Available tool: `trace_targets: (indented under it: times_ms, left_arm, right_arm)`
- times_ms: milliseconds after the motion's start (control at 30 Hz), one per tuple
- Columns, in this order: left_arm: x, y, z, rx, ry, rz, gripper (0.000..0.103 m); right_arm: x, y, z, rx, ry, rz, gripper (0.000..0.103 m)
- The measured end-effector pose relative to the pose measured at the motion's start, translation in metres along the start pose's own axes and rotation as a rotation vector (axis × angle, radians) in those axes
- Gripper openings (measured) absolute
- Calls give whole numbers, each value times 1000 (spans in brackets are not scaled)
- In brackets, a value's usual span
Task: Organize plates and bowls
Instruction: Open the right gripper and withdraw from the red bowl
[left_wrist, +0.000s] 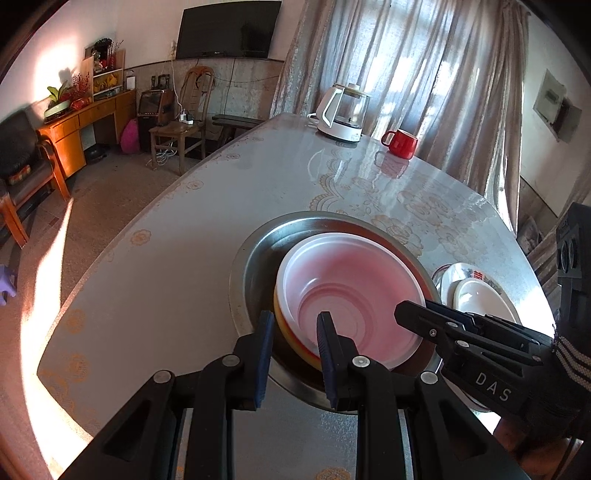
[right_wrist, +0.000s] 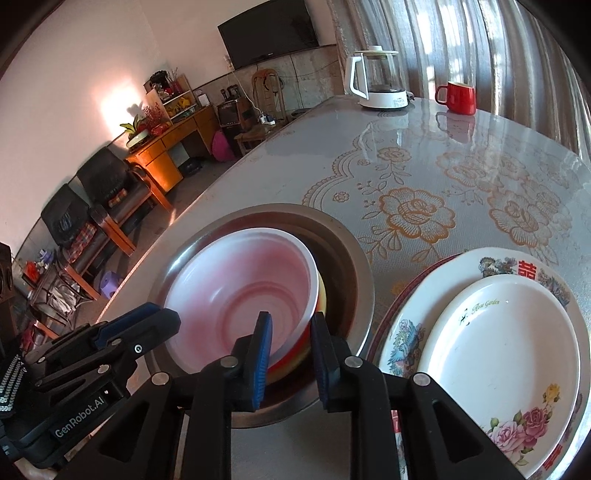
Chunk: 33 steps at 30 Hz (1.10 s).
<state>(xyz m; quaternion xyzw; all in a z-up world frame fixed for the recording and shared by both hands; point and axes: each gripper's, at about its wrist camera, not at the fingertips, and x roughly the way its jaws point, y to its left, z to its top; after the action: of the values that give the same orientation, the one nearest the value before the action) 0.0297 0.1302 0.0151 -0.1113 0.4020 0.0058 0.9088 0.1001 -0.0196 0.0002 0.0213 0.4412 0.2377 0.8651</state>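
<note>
The left gripper (left_wrist: 295, 350) is seen nearest, its blue pads set either side of the near rim of the bowl stack (left_wrist: 351, 302), one pad outside the wall and one inside; whether the pads press on the rim cannot be told, though the gap between them is narrow. The right gripper (right_wrist: 290, 354) is placed likewise on the opposite rim of the same stack, with the white bowl's wall and the yellow and red bowls beneath it between its pads; a firm clamp cannot be confirmed here either. The stack, a white bowl nested in yellow and red ones, is held within a wide steel basin (right_wrist: 354, 280) resting on the table (right_wrist: 443, 177), whose grey cover is printed with golden flowers. Just to the right of the basin, a pile of plates (right_wrist: 491, 347) is shown, a plain white plate lying on a larger flowered one. Well beyond the basin, near the far table edge, a white-based glass kettle (right_wrist: 380, 79) and a red mug (right_wrist: 458, 96) are seen side by side, before a curtain (left_wrist: 424, 74).
</note>
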Motion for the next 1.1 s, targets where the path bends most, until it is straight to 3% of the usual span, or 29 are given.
trace_targets:
  times_ms: [600, 1100]
  left_arm:
    - [-7, 0, -5, -5, -27, 19, 30]
    - [-15, 7, -6, -30, -39, 23, 34]
  right_arm:
    - [-18, 14, -6, -123, -115, -156, 28]
    - [-34, 22, -7, -175, -183, -210, 29]
